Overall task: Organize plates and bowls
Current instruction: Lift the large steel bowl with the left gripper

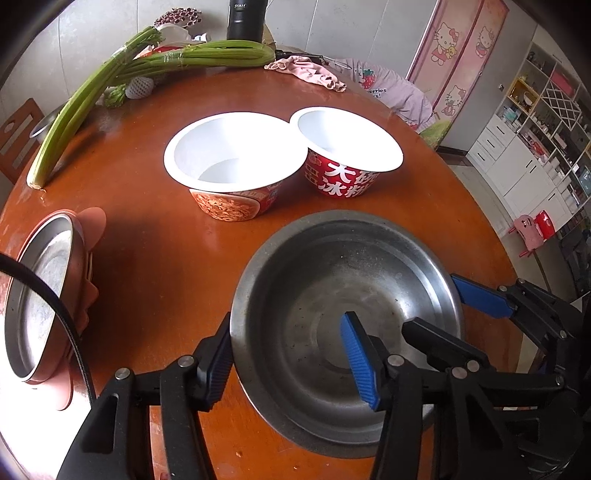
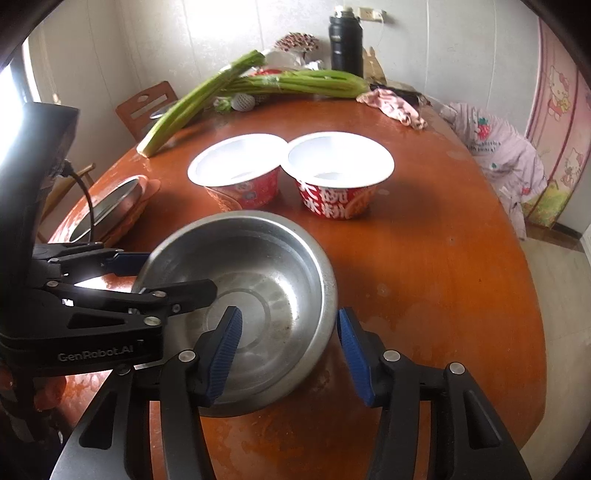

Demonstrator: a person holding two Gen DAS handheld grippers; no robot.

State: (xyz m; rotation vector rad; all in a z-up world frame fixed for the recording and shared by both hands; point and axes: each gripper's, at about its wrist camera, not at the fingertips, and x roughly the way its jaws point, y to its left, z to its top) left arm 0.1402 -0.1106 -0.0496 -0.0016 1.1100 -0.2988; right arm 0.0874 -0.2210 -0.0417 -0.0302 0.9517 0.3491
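left wrist view: a steel bowl (image 1: 332, 266) sits upright on the orange-brown round desk (image 1: 147, 258), close to its near edge. the left claw (image 1: 288, 321) straddles the bowl's left rim. one blue finger is outside, right against the rim, and the other hangs inside above the bowl's floor, well off the wall. the claw is open and grips nothing. the right claw (image 2: 290, 312) straddles the opposite rim in the same way, one finger inside the bowl and one just outside, also open, with no pinch on the wall.

behind the steel bowl stand two paper bowls with their rims touching. the orange-printed paper bowl (image 1: 236, 147) is to the left and the red paper bowl (image 1: 347, 136) to the right, both upright and white inside. left of the steel bowl, at the desk's edge, lies a metal dish (image 1: 40, 295) in a pink holder. far behind the steel bowl, celery stalks (image 1: 207, 55) lie across the desk, with a black flask (image 1: 245, 18) beyond them and a pink cloth (image 1: 310, 72) off to their right.
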